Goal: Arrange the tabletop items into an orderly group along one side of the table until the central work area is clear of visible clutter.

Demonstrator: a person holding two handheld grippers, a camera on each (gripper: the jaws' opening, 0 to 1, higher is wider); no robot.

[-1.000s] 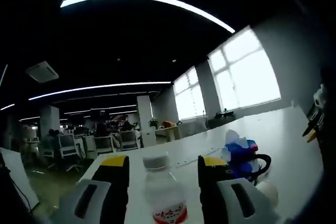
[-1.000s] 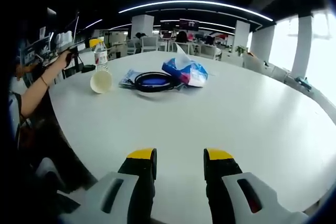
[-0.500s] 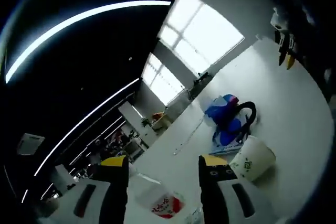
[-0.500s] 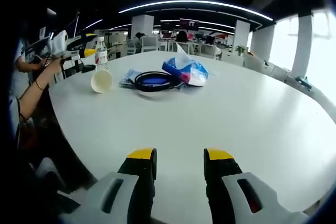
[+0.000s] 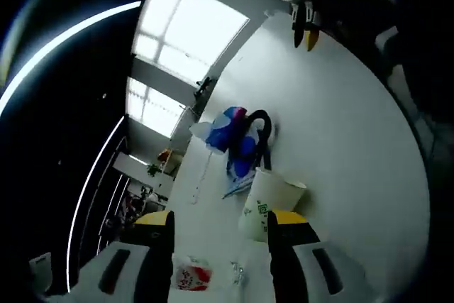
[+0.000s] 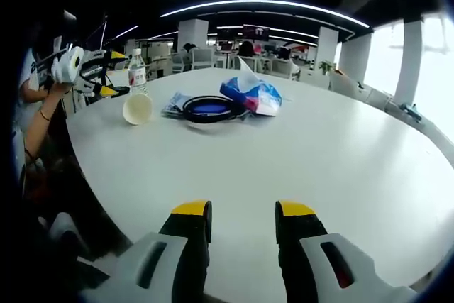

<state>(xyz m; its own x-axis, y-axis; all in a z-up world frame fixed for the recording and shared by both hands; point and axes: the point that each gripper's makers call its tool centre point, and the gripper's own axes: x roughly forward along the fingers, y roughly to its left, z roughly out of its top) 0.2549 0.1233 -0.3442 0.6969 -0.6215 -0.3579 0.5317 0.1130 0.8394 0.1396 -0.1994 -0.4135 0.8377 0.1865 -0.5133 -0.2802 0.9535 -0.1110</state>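
In the right gripper view, a water bottle (image 6: pixel 137 76) with a red label stands at the table's far left edge. A white paper cup (image 6: pixel 137 109) lies on its side in front of it. To their right lie a black cable coil (image 6: pixel 209 109) and a blue-and-white bag (image 6: pixel 252 95). My left gripper (image 6: pixel 86 76), held in a person's hand, hovers left of the bottle, apart from it. In the left gripper view, the left gripper (image 5: pixel 220 221) is open over the bottle (image 5: pixel 191 274), cup (image 5: pixel 273 200), bag (image 5: pixel 228 127) and cable (image 5: pixel 261 133). My right gripper (image 6: pixel 242 211) is open over bare table.
The round white table (image 6: pixel 319 154) is bare on its near and right sides. A blue booklet (image 6: pixel 172 107) lies under the cable coil. Office chairs (image 6: pixel 202 58) and desks stand beyond the table. A person's arm (image 6: pixel 39 122) reaches along the left edge.
The left gripper has rolled and drawn back from the bottle, which no longer stands between its jaws. The right gripper has not moved, and the table items stay put.
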